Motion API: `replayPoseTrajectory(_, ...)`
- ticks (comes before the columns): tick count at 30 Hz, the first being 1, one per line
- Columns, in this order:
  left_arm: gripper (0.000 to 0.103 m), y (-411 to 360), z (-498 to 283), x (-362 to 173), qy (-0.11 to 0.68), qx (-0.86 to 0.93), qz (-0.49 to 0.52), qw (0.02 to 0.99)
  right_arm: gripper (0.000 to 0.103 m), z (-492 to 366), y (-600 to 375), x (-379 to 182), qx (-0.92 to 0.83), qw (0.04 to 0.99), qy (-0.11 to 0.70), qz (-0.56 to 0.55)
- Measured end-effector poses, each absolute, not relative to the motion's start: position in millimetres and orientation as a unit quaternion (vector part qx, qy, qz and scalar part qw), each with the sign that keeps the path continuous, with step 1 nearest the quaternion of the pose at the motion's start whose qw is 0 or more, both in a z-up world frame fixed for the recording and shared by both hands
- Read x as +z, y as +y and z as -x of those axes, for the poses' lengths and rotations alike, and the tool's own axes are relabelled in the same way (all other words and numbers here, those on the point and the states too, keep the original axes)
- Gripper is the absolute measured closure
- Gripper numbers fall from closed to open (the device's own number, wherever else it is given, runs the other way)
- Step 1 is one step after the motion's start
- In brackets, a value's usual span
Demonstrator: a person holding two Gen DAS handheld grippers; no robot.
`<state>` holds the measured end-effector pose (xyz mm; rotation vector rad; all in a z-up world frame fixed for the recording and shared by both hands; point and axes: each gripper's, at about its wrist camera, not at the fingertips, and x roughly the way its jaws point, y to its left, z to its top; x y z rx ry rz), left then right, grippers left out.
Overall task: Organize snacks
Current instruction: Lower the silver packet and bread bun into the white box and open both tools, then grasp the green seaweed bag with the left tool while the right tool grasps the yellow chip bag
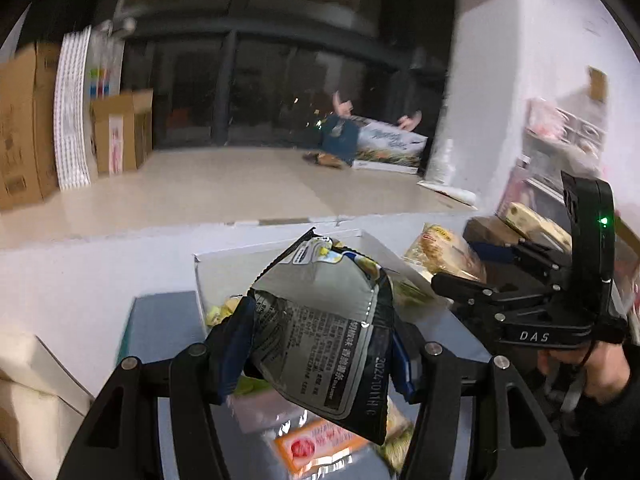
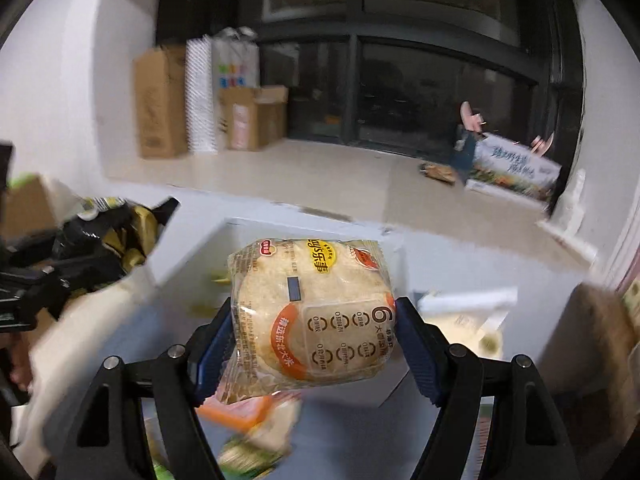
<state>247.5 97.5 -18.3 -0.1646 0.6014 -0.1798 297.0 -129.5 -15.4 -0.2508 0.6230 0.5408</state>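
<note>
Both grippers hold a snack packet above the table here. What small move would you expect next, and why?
Probably carry both packets forward over the white box and lower them in. The left gripper clamps a silver-black chip bag, the right gripper a rice cracker pack, and the box sits open just ahead.

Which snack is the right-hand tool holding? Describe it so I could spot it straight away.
Find the open white box on the table. Above it, the right tool clamps a clear packet of pale round rice cakes between its blue pads. Unlike the silver-and-black crinkled bag in the left tool, it is see-through, with an orange band and a yellow label.
</note>
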Motion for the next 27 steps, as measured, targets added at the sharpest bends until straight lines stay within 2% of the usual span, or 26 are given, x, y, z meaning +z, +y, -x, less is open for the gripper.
replayPoseTrajectory(4,0.038,110,-287,-42,0.326,-0.085,0.109,0.935,0.023,-349,-111,-32,0.248,0.901,0.338,0.109)
replayPoseTrajectory(7,0.032,115,-299,-54,0.334,-0.077,0.113,0.933,0.023,-365,-98,-45,0.24,0.895,0.347,0.143)
replayPoseTrajectory(9,0.005,118,-306,-61,0.351,-0.062,0.112,0.927,0.019,-371,-95,-53,0.243,0.891,0.353,0.147)
replayPoseTrajectory(10,0.0,118,-305,-61,0.35,-0.054,0.108,0.929,0.01,-374,-94,-57,0.242,0.89,0.359,0.144)
replayPoseTrajectory(11,0.0,118,-302,-61,0.342,-0.054,0.106,0.932,0.0,-375,-94,-60,0.238,0.89,0.361,0.141)
replayPoseTrajectory(21,0.0,117,-284,-50,0.33,-0.052,0.09,0.938,0.0,-368,-121,-46,0.25,0.898,0.351,0.086)
replayPoseTrajectory(27,0.0,106,-234,-36,0.316,-0.062,0.067,0.944,0.0,-330,-143,-27,0.298,0.895,0.33,0.041)
